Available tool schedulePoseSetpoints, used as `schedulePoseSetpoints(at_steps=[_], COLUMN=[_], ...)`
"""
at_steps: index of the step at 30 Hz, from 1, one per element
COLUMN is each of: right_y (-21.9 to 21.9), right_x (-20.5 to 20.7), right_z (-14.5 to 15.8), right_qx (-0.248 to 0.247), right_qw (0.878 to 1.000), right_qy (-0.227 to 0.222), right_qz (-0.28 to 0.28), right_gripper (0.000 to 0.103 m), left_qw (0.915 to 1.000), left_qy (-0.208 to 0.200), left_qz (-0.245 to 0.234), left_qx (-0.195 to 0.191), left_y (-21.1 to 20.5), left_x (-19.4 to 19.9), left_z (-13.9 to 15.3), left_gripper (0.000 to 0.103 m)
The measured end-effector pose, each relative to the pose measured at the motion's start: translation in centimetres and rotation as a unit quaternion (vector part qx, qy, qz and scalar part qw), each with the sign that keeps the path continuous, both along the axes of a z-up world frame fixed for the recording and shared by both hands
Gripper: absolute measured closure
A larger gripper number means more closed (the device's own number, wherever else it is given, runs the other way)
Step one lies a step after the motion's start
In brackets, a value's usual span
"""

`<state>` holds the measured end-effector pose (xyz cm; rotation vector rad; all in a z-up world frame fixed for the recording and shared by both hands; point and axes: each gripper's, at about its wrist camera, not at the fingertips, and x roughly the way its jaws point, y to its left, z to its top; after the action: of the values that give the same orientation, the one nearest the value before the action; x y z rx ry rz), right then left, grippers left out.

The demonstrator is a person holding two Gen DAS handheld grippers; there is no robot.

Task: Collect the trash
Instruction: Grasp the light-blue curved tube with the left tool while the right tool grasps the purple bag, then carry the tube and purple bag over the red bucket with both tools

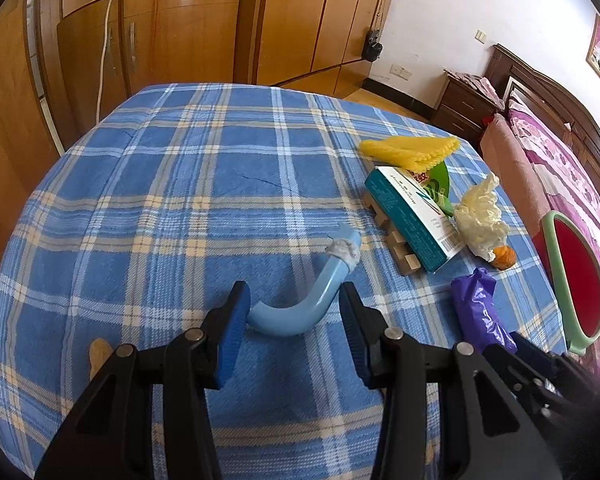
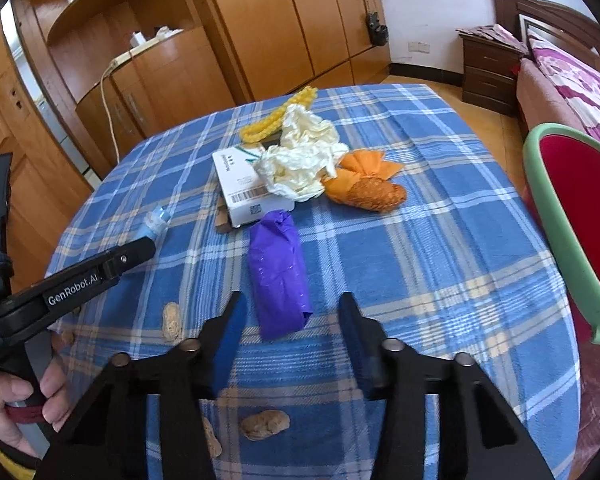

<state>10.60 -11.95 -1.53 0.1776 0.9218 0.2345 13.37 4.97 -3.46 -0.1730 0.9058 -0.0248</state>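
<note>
A curved light-blue tube [image 1: 296,312] with a grey wad on its far end lies on the blue checked tablecloth [image 1: 180,200]. My left gripper [image 1: 293,292] stands over the tube with a blue pad against each side of its bend. From the right wrist view, the left gripper [image 2: 140,250] comes in from the left, and the tube [image 2: 156,220] pokes out past its tip. A crumpled purple bag [image 2: 278,276] lies lengthwise on the cloth. Its near end sits between the fingers of my right gripper [image 2: 291,300], which is open with a gap on both sides.
Behind lies a pile: teal-and-white box [image 1: 410,220] on wooden blocks, yellow mesh [image 1: 410,150], cream crumpled wrapper [image 2: 300,160], orange net [image 2: 372,192]. Peanut shells [image 2: 172,320] lie near the front edge. A red bin with a green rim [image 2: 560,216] stands at the right. A hand [image 2: 20,400] holds the left gripper.
</note>
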Motion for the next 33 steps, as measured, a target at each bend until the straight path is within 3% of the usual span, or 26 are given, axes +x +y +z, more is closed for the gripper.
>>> schedulePoseSetpoints(at_steps=[2, 7, 21, 33], right_y=[0.3, 0.1, -2.7, -9.1], right_x=[0.1, 0.1, -3.0, -5.9], right_z=[-0.4, -0.8, 2.1, 4.8], right_qx=[-0.001, 0.007, 0.041, 0.064], right_qw=[1.000, 1.000, 0.998, 0.991], right_qy=[0.004, 0.003, -0.044, -0.084], right_qz=[0.007, 0.012, -0.001, -0.078], right_gripper=[0.076, 0.085, 0.087, 0.087], left_qw=[1.0000, 1.0000, 0.9992, 0.9955], left_qy=[-0.001, -0.004, -0.030, -0.047], left_qz=[0.000, 0.001, -0.026, -0.081], left_qx=[0.000, -0.002, -0.003, -0.015], left_y=[0.1, 0.0, -2.4, -6.6], left_x=[-0.1, -0.4, -1.7, -2.4], left_z=[0.1, 0.4, 3.2, 5.8], left_gripper=[0.057, 0.057, 0.057, 0.057])
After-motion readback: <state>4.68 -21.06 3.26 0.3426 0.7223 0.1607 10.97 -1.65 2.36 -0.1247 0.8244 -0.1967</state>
